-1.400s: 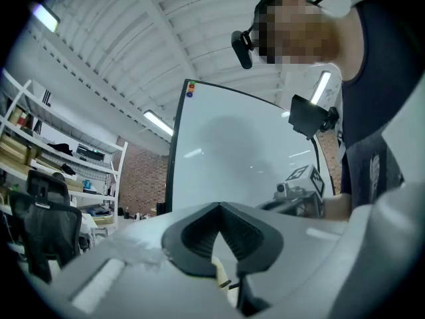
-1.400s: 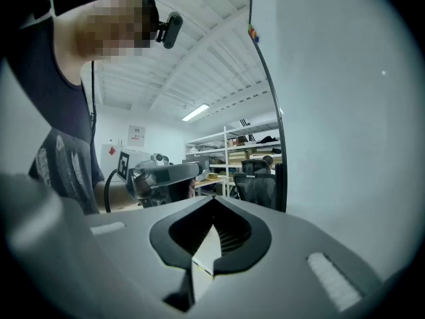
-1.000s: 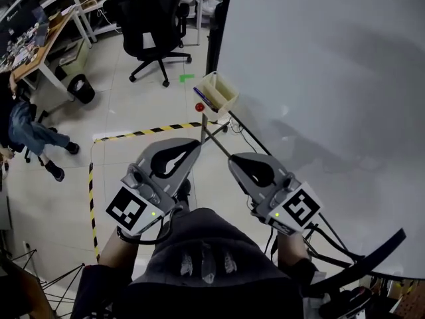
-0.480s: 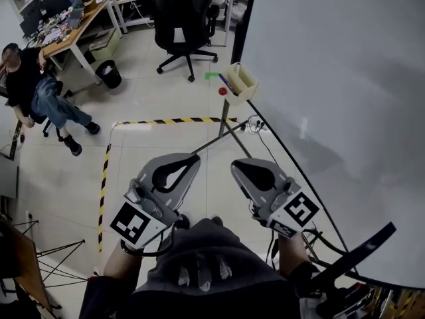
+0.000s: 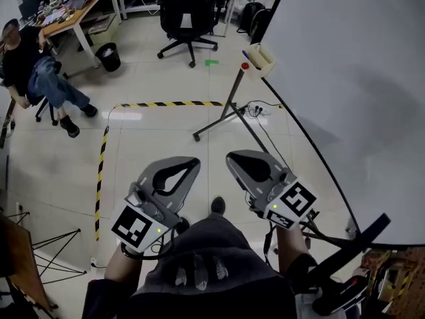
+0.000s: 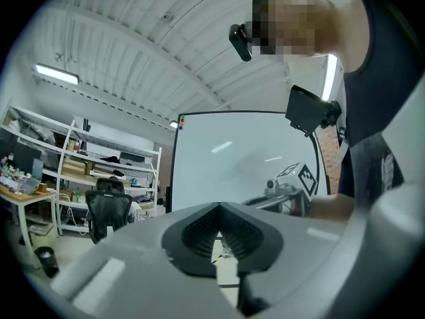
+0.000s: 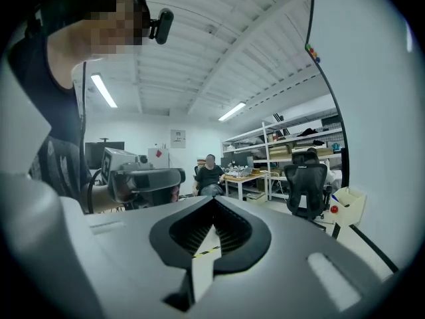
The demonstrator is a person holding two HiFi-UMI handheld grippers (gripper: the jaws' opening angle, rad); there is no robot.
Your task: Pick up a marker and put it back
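Observation:
A cream marker box point(image 5: 261, 58) hangs at the whiteboard's point(image 5: 345, 78) lower corner, far ahead of me, with a blue marker point(image 5: 247, 54) sticking out and a red knob point(image 5: 245, 66) beside it. The right gripper view shows the same box point(image 7: 350, 205) at the right. My left gripper point(image 5: 193, 162) and right gripper point(image 5: 232, 157) are held side by side over the floor, well short of the box. Both are shut with nothing between their jaws. Each gripper appears in the other's view: the right gripper point(image 6: 292, 181) and the left gripper point(image 7: 136, 178).
The whiteboard stand's legs point(image 5: 226, 115) and cables point(image 5: 255, 109) lie ahead on the tiled floor. Yellow-black tape point(image 5: 166, 104) marks the floor. A black office chair point(image 5: 189, 5), a bin point(image 5: 107, 56) and a seated person point(image 5: 33, 65) are at the back left.
The marker box has slid farther up and away in the head view, and more floor shows ahead. Both grippers stay shut, side by side, carried back with me.

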